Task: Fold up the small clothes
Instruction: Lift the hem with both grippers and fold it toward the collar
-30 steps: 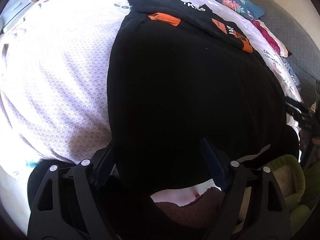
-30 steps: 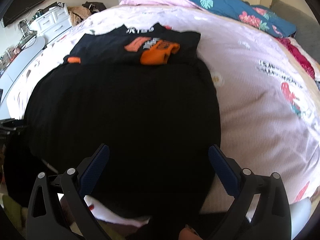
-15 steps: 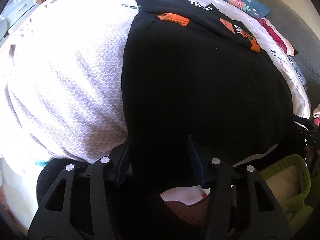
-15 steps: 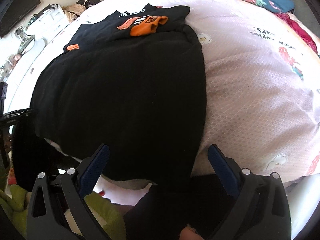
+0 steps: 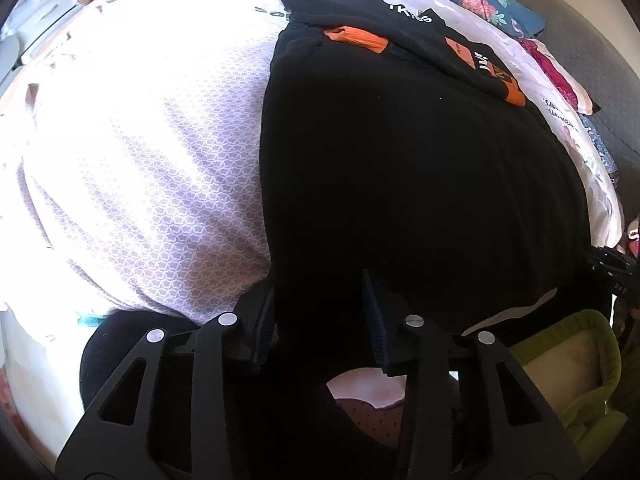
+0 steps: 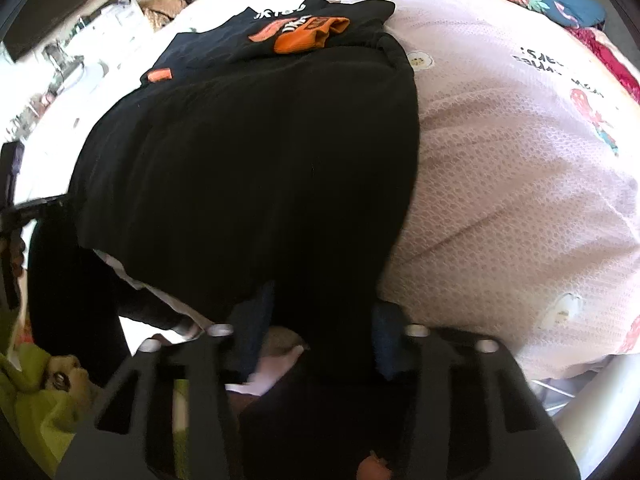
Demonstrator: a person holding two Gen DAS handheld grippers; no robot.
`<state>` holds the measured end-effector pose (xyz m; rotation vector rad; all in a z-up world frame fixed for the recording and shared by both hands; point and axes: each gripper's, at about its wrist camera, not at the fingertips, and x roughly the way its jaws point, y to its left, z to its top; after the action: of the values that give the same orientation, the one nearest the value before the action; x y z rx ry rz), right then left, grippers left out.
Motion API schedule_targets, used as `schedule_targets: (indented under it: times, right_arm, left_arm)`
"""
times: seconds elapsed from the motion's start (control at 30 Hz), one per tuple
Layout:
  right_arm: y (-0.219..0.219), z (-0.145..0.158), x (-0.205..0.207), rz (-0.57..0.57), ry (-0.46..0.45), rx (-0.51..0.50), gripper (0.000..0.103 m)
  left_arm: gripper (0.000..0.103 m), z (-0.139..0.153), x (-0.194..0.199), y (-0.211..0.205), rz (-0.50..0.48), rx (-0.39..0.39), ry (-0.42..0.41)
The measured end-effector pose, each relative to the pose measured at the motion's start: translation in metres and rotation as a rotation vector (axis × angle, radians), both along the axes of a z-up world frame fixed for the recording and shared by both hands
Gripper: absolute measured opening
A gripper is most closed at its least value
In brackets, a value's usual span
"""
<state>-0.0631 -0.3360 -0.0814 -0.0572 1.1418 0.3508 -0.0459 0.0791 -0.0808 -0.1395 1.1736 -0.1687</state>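
Pinching the black garment (image 5: 400, 168) at the bed's (image 5: 140, 152) near edge, left gripper (image 5: 318, 320) and, seemingly, blurred right gripper (image 6: 320, 320) both clamping cloth, needing level lifting.

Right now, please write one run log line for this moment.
left tool: shut on black garment hem | right tool: shut on hem | garment flat on bed
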Motion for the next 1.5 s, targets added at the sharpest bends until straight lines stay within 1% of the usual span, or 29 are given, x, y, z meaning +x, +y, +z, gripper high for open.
schedule_targets:
  times: [0.03,0.13,0.17,0.23,0.27,0.3,0.43,0.53,0.73,0.9,1.1,1.23,1.5]
  right_arm:
    - [-0.001,0.0,-0.001,-0.001,0.001,-0.012,0.019]
    - [-0.004,0.004,-0.002,0.0,-0.004,-0.003,0.011]
    - [-0.005,0.005,-0.003,0.001,-0.008,0.0,0.01]
    - [-0.006,0.011,-0.003,0.001,-0.018,0.007,0.009]
    - [-0.007,0.013,-0.004,0.003,-0.023,0.01,0.009]
    - [-0.007,0.014,-0.003,0.004,-0.025,0.011,0.008]
    - [-0.01,0.019,-0.003,0.001,-0.033,0.027,0.008]
    - [-0.01,0.03,-0.004,0.01,-0.056,0.061,0.008]
    - [-0.009,0.06,-0.001,0.022,-0.145,0.128,0.007]
    - [-0.013,0.081,0.007,0.002,-0.227,0.186,0.007]
    - [-0.019,0.097,0.019,-0.05,-0.299,0.21,0.007]
    - [-0.022,0.107,0.025,-0.072,-0.346,0.204,0.007]
    - [-0.03,0.128,0.048,-0.127,-0.419,0.191,0.007]
  left_arm:
    - [0.03,0.0,0.001,-0.001,0.001,0.002,0.001]
    - [0.02,0.003,-0.002,-0.002,-0.002,0.008,-0.001]
    - [0.015,0.003,-0.001,-0.002,-0.001,0.005,-0.002]
    - [0.01,0.005,-0.003,-0.001,0.0,-0.006,-0.006]
    - [0.005,0.007,-0.004,-0.001,-0.004,-0.01,-0.012]
    - [0.004,0.01,-0.005,0.0,-0.007,-0.014,-0.018]
    - [0.003,0.021,-0.008,0.002,-0.011,-0.039,-0.045]
    - [0.003,0.03,-0.009,0.003,-0.015,-0.057,-0.065]
    - [0.003,0.051,-0.007,0.003,-0.029,-0.08,-0.127]
    - [0.003,0.067,-0.001,0.01,-0.016,-0.104,-0.17]
    - [0.003,0.079,0.007,0.014,0.013,-0.119,-0.219]
    - [0.003,0.085,0.017,0.006,0.013,-0.097,-0.258]
    - [0.003,0.107,0.039,0.009,0.054,-0.088,-0.324]
